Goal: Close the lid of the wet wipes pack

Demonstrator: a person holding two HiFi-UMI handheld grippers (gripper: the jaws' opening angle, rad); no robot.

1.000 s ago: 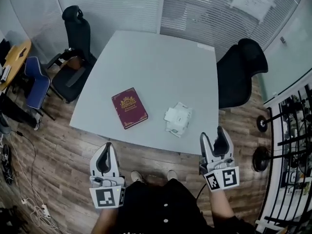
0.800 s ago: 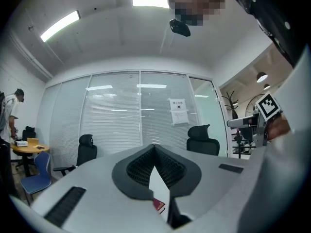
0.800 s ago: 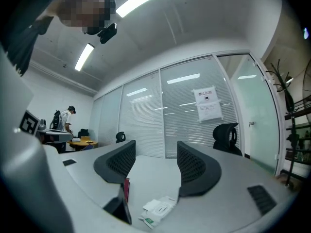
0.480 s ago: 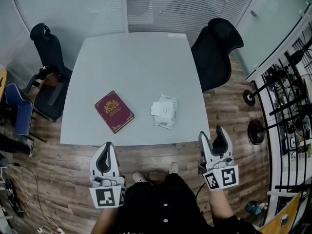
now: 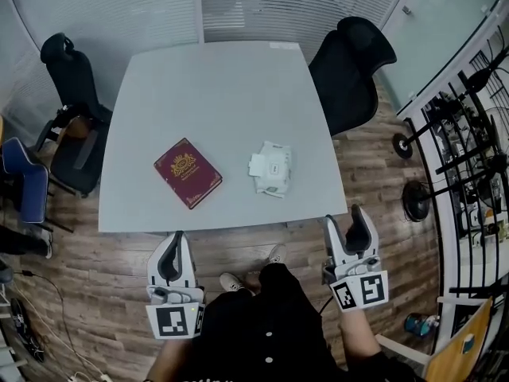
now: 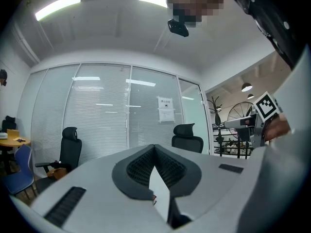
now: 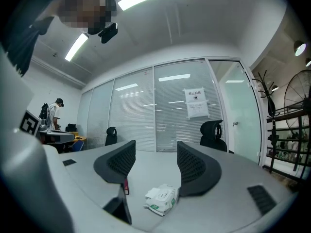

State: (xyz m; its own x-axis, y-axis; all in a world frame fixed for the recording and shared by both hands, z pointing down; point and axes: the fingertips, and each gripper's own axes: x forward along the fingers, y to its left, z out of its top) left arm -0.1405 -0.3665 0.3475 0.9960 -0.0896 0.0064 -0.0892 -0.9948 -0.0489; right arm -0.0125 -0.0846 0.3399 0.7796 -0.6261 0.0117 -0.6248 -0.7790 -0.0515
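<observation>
rigfan: Compared with 1 second back, the table (image 5: 231, 94) has swung round square in the head view and sits closer to centre. Both grippers hang at the same spots low in frame, short of its near edge. The black chair (image 5: 350, 62) now sits at the table's 2 o'clock.

wipes_guy: And the jaws?

rigfan: The left gripper (image 5: 176, 237) is pressed together on nothing. The right gripper (image 5: 343, 217) is spread wide and empty, and its own view shows the pack through the gap, well apart from it.

wipes_guy: Where's the pack exactly?

rigfan: The red book (image 5: 188, 173) lies near the front edge. The wet wipes pack (image 5: 270, 169) is at the book's 3 o'clock, and roughly 11 o'clock from the right gripper. Its lid (image 5: 259, 165) looks flipped open on the pack's 9 o'clock side.

wipes_guy: Any handling tips?

rigfan: My guess is it's light, squashy film that'll skate on that smooth top, and only the lid is stiff. I'd pin the body at its 3 o'clock end with 1 gripper, then push the lid over and down with the other's tip. Don't pinch the middle, it'll just buckle.
</observation>
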